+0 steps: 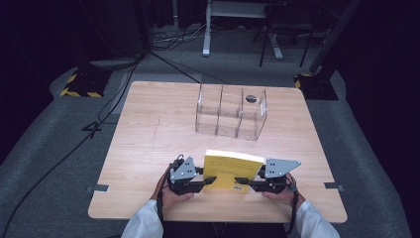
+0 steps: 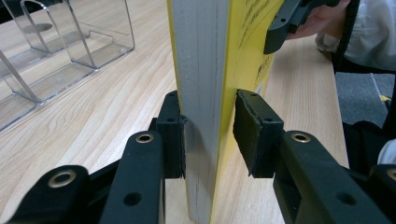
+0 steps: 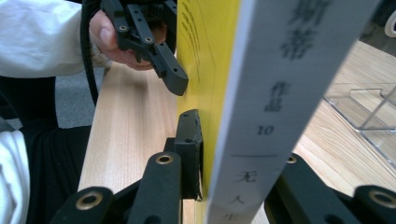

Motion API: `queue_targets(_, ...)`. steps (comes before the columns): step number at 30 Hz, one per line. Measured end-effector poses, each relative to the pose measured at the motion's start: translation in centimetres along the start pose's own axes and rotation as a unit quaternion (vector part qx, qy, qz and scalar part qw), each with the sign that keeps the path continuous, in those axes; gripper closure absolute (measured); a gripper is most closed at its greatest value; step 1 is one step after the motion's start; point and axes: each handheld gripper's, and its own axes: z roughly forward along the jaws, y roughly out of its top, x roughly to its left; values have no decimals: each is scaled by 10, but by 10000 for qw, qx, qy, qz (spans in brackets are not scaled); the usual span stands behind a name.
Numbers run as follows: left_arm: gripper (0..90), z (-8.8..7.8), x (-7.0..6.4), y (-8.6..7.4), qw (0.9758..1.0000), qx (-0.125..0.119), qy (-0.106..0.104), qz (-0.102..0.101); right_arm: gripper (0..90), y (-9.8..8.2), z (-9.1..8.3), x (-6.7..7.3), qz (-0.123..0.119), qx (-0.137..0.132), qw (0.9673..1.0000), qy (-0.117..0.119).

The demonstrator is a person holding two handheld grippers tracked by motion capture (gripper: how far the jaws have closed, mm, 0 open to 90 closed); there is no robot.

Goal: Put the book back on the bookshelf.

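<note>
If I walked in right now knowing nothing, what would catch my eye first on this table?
Probably the bright yellow book, standing on edge at the near side of the wooden table, with the left gripper and right gripper at its two ends. Behind it, toward the far edge, stands a clear plastic rack with upright dividers.

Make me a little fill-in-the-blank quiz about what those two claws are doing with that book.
1. The book held between the two claws has a ______ cover.
2. The book stands ______ on the wooden table, not lying flat.
3. Behind the book sits a clear ______ organizer with dividers.
4. The left claw and the right claw grip the book from ______ ends.

Missing words: yellow; upright; plastic; opposite
</note>
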Motion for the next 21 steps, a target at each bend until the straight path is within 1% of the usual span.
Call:
queue_targets(3, 651, 1, -1, 1, 10000, 5, 4, 15, 700, 0, 1, 1, 23, -26, 10000, -2)
queue_targets(9, 620, 2, -3, 0, 9999, 23, 138, 23, 718, -1, 4, 3, 20, -25, 9999, -165)
queue_targets(11, 611, 1, -3, 0, 9998, 50, 164, 42, 732, 0, 4, 4, -23, -6, 9999, -169)
queue_targets(13, 606, 1, -4, 0, 9996, 97, 235, 89, 746, 0, 4, 5, -40, -5, 9999, -159)
queue_targets(15, 605, -1, -4, -1, 9994, 155, 307, 92, 754, 0, 3, 6, -46, -24, 9998, -168)
queue_targets(18, 597, -6, -4, -5, 9984, 275, 493, 65, 758, 0, 3, 7, -51, -15, 9998, -183)
queue_targets(19, 588, -6, -4, -5, 9984, 275, 493, 65, 758, 0, 3, 7, -51, -15, 9998, -183)
queue_targets(21, 571, -10, -3, -8, 9976, 342, 595, 39, 759, 0, 3, 6, -25, -22, 9998, -192)
